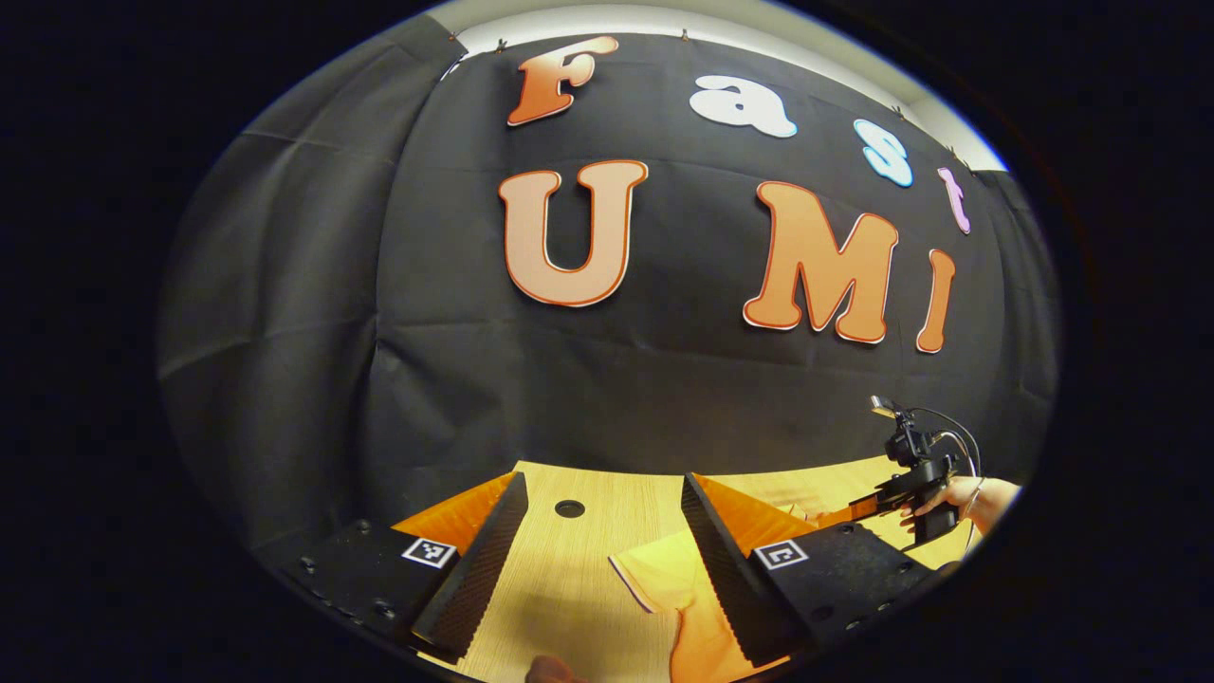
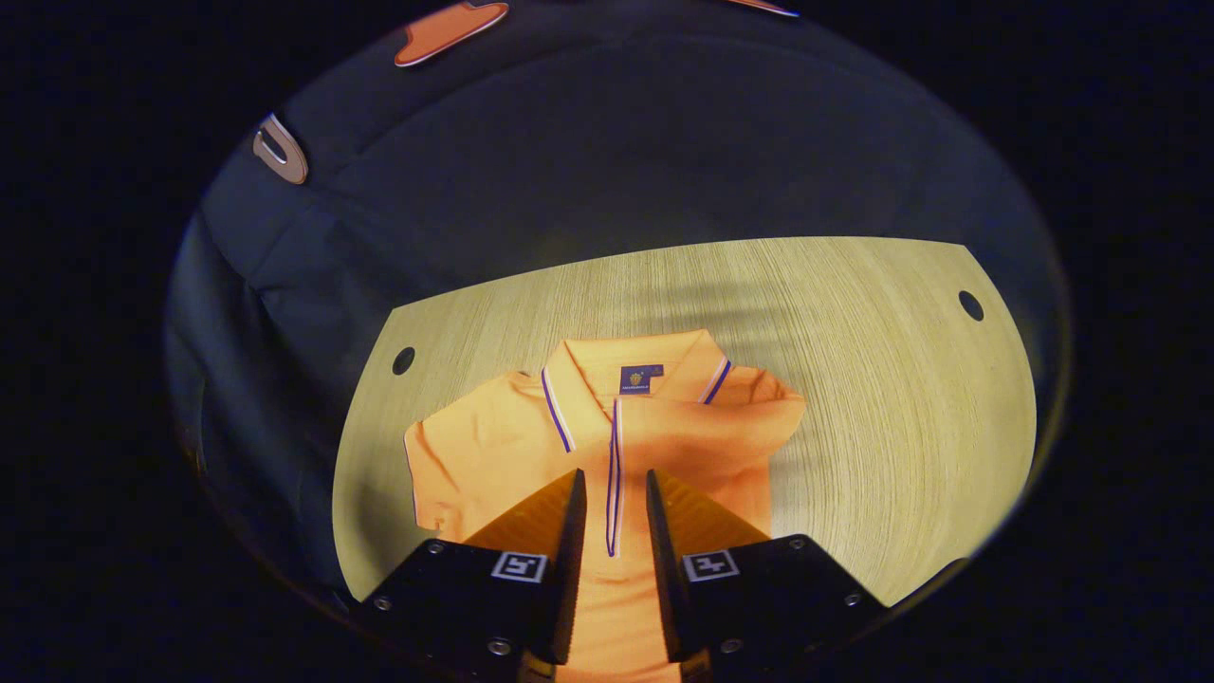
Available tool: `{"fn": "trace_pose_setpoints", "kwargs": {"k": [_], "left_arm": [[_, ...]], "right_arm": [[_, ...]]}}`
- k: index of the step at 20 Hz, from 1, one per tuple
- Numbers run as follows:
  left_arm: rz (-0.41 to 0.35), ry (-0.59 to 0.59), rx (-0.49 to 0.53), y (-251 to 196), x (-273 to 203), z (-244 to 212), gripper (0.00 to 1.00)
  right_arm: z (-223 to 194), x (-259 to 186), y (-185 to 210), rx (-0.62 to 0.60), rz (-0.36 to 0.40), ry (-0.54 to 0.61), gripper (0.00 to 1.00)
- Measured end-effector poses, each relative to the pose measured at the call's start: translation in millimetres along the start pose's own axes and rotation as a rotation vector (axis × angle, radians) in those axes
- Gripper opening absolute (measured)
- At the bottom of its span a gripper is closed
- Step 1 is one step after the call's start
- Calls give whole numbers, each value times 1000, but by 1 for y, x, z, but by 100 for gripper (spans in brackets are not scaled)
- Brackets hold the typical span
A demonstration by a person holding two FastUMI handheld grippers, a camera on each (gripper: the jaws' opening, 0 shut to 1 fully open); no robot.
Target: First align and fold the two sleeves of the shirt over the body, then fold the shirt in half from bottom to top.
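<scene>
Orange cotton polo shirt (image 2: 607,446) with striped collar trim lies flat on the pale wooden table (image 2: 882,379), collar toward the booth's black wall, long axis running from the right gripper (image 2: 615,507) up to that collar. Its left sleeve (image 2: 455,455) lies spread; the right sleeve already looks tucked in. The left gripper (image 1: 602,560) hangs fingers spread wide above a sleeve edge (image 1: 664,579); the right gripper's fingers sit narrowly parted over the placket, gripping nothing. Risk: a one-layer pinch could drag the body askew, spoiling alignment.
</scene>
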State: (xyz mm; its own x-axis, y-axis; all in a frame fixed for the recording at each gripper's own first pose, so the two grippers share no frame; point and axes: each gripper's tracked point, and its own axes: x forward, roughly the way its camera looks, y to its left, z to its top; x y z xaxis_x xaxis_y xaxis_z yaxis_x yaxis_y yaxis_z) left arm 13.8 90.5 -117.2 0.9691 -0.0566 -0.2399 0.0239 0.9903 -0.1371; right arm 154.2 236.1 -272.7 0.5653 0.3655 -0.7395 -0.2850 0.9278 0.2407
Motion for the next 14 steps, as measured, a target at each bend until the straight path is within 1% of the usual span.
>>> {"fn": "trace_pose_setpoints", "kwargs": {"k": [1,2,3,4,6,8,11,14], "left_arm": [[-2,9,-7,1,1,-4,98],[-3,20,-13,1,3,-6,98],[-5,33,-18,0,5,-10,98],[-6,44,-19,-1,9,-13,98],[-10,64,-22,-3,17,-18,98],[-28,82,-34,-11,25,-23,98],[-82,169,-62,-28,41,-51,98],[-88,270,-86,-35,58,-81,98]], "right_arm": [[0,-1,1,0,-4,-8,45],[2,-5,1,2,-7,-20,62],[5,-9,1,4,-9,-41,75],[9,-12,0,4,-16,-70,99],[18,-24,-7,-12,-50,-132,99],[29,-38,-8,-30,-67,-191,99],[44,-67,-4,-34,-52,-278,99],[61,-98,-5,-21,-45,-354,99]]}}
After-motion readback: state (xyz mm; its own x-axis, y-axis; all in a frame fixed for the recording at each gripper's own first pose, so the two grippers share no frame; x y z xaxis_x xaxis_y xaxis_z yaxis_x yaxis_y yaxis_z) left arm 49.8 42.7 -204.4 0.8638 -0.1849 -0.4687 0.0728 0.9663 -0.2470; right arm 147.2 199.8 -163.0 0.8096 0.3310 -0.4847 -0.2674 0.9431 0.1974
